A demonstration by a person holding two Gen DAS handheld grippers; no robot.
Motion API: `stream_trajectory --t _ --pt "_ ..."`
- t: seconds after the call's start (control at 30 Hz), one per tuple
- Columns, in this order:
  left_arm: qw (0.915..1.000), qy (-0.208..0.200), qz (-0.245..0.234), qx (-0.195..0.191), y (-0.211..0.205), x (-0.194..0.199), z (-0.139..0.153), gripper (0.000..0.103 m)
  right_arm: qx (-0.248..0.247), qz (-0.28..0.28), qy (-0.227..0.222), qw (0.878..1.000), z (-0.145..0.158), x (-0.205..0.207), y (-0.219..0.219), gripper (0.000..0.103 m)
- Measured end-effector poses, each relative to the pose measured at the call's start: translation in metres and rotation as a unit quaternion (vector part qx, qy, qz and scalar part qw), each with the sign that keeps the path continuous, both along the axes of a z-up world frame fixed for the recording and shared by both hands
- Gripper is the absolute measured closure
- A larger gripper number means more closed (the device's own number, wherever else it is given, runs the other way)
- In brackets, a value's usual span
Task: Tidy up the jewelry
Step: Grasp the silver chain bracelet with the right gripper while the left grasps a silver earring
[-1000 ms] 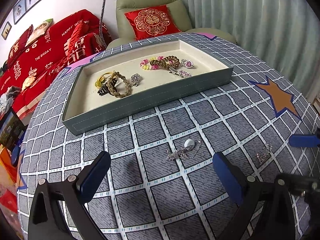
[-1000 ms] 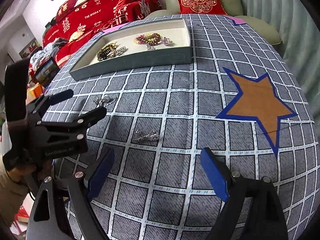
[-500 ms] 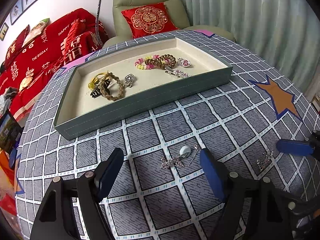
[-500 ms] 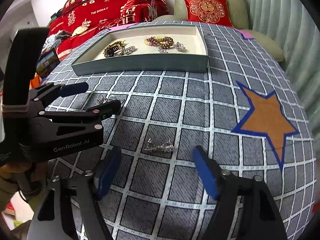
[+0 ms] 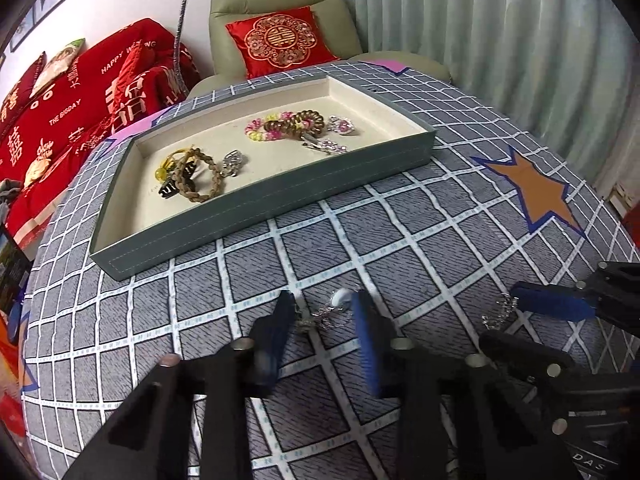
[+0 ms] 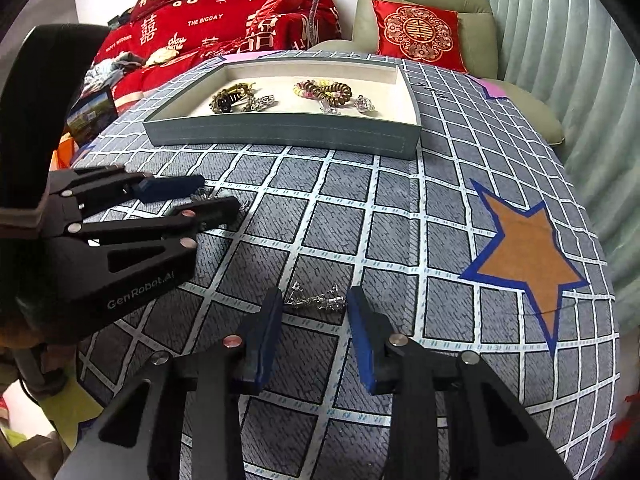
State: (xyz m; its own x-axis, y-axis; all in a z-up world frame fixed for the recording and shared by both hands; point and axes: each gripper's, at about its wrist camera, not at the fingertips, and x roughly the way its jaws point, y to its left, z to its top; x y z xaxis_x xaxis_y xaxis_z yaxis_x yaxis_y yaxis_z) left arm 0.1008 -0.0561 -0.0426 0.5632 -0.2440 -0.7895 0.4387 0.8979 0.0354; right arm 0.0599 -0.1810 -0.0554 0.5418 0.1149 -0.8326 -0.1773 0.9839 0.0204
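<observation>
A silver chain with a white disc (image 5: pixel 334 312) lies on the grid tablecloth between the fingers of my left gripper (image 5: pixel 322 312), which is open around it. A second silver piece (image 6: pixel 316 301) lies between the fingers of my right gripper (image 6: pixel 312 300), also open around it. It also shows in the left wrist view (image 5: pixel 498 314), beside the right gripper's blue pad (image 5: pixel 552 305). The grey tray (image 5: pixel 256 204) with a cream lining holds hair ties, a coiled band and silver pieces. My left gripper also shows in the right wrist view (image 6: pixel 204 192).
A brown star with a blue outline (image 6: pixel 524 256) is printed on the cloth at the right. Behind the table stand a green armchair with a red cushion (image 5: pixel 280 42), a red-covered sofa (image 5: pixel 60 112) and curtains (image 5: pixel 480 20).
Both grippers have moved forward and down to the cloth. Their fingers have narrowed from wide open and now flank the two silver pieces.
</observation>
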Motion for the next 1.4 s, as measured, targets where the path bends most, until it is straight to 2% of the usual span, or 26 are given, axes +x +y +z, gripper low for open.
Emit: stream_trajectory --t 0.33,0.37,0.4,0.67,0.87,1.13,1.17,1.2,1.23,1.27,1.3,1.4 --pt "0.9995 0.003 0.022 -0.024 0.010 -0.005 0.006 0.065 0.048 -0.028 0.009 0.998 0.005 -0.001 -0.025 0.067" --pt "0.9993 0.004 0.025 -0.027 0.012 -0.005 0.007 0.078 0.051 -0.029 0.010 0.998 0.005 -0.001 -0.026 0.067" --pt "0.9991 0.009 0.028 -0.031 0.014 -0.005 0.007 0.083 0.054 -0.031 0.010 0.998 0.006 -0.001 -0.028 0.067" --pt "0.9981 0.014 0.048 -0.036 0.025 -0.010 0.008 0.083 0.066 -0.033 0.008 0.997 0.010 -0.003 -0.032 0.067" --pt "0.9976 -0.005 0.066 -0.021 0.031 -0.015 0.013 0.083 0.072 -0.035 0.007 0.997 0.011 -0.005 -0.035 0.067" --pt "0.9966 -0.001 0.074 -0.035 0.038 -0.016 0.017 0.083 0.081 -0.039 0.008 0.996 0.011 -0.006 -0.039 0.067" --pt "0.9962 0.000 0.076 -0.043 0.039 -0.016 0.017 0.080 0.082 -0.039 0.008 0.996 0.011 -0.006 -0.039 0.067" --pt "0.9959 0.004 0.077 -0.047 0.038 -0.015 0.017 0.069 0.083 -0.040 0.008 0.996 0.011 -0.006 -0.039 0.067" --pt "0.9957 0.008 0.079 -0.048 0.038 -0.014 0.017 0.018 0.085 -0.040 0.007 0.996 0.012 -0.006 -0.040 0.067" --pt "0.9948 0.003 0.090 -0.049 0.040 -0.015 0.018 0.000 0.086 -0.040 0.007 0.996 0.012 -0.006 -0.040 0.067" --pt "0.9935 -0.016 0.100 -0.052 0.041 -0.018 0.020 0.000 0.086 -0.040 0.006 0.995 0.013 -0.006 -0.040 0.067" --pt "0.9946 -0.016 0.095 -0.038 0.035 -0.015 0.016 0.000 0.088 -0.041 0.004 0.995 0.014 -0.006 -0.041 0.067"
